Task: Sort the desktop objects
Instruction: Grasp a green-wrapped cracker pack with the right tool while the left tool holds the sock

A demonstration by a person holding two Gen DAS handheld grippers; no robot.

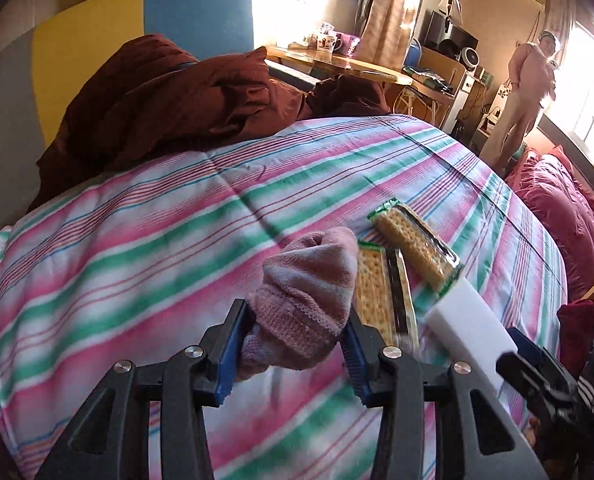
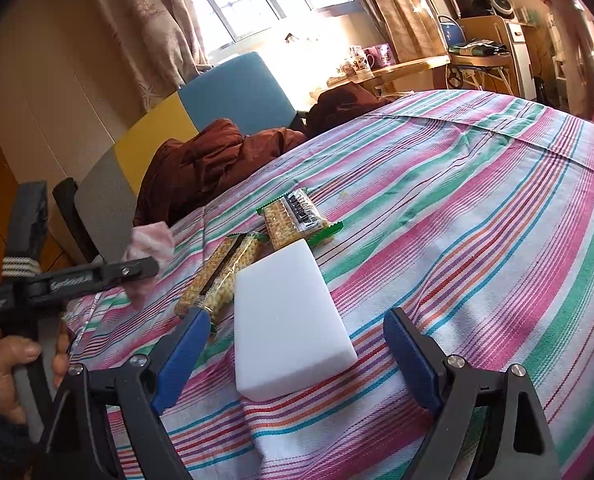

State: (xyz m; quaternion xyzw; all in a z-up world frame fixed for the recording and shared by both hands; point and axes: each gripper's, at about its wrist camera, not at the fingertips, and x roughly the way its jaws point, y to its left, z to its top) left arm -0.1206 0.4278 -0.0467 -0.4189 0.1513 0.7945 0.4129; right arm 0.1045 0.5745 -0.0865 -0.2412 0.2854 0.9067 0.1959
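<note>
Now my left claw [image 1: 293, 344] is clenched on the pink sock [image 1: 305, 304]; my right claw [image 2: 297, 356] stands released astride the white sponge [image 2: 285, 320], cracker packs [image 2: 297, 220] at twelve o'clock.

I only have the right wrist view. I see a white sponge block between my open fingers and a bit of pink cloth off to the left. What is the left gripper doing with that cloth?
Observer: The left gripper is shut on the pink sock, which bunches up between its blue pads.
Operator: Is the sock lifted?
Observer: I cannot tell from the left wrist view; the striped cloth lies right behind it.
Operator: Anyone else around?
Observer: Yes, a person in pink stands by the far window, beyond the table.
</note>
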